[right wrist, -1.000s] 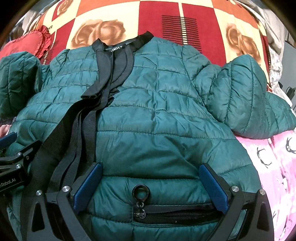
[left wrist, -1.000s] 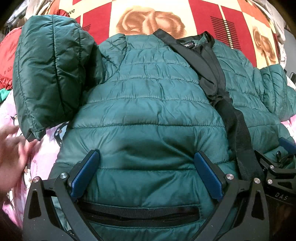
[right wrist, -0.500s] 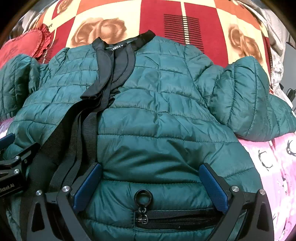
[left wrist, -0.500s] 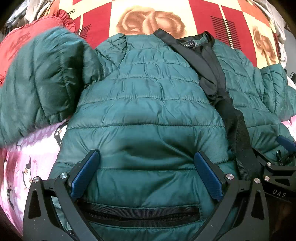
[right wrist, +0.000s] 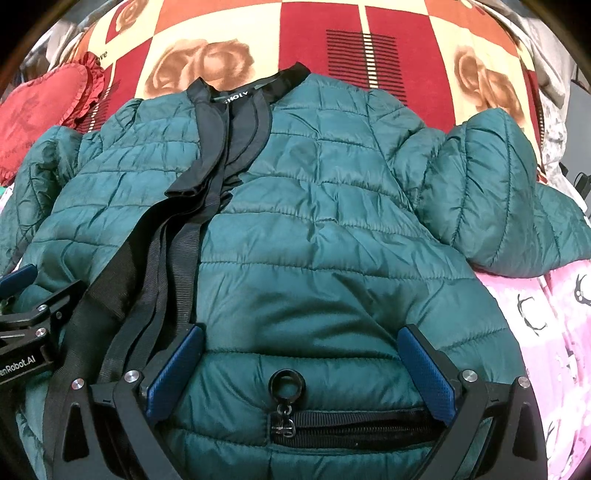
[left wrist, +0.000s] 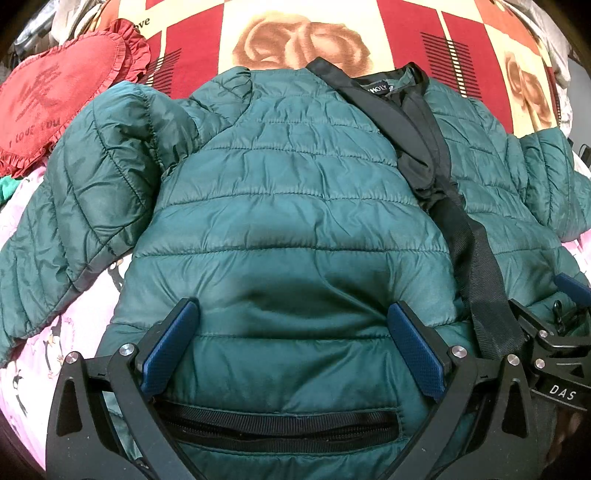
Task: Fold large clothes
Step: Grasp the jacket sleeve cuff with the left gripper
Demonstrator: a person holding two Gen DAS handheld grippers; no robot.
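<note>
The green quilted jacket is lying face up across the bed, collar toward the far edge and hem at the near edge, where both tools are hovering. The left tongs are gaping wide over the hem above a pocket zip, gripping nothing; the right tongs are likewise spread wide over the other pocket, whose ring pull is sitting between the blue pads.

The risk, as I judge it, is coming from the fabric itself. The shell is looking slick and shiny, and the padded channels are puffing up, so a pinch at the hem may be catching only the top layer or sliding off. The black front band is lying loose and twisted across the chest, and could be bunching inside a fold. The left sleeve and right sleeve are sprawling outward onto the pink sheet, so folding the body first may be trapping them crookedly. A frilled red heart cushion is resting near the far left corner.
</note>
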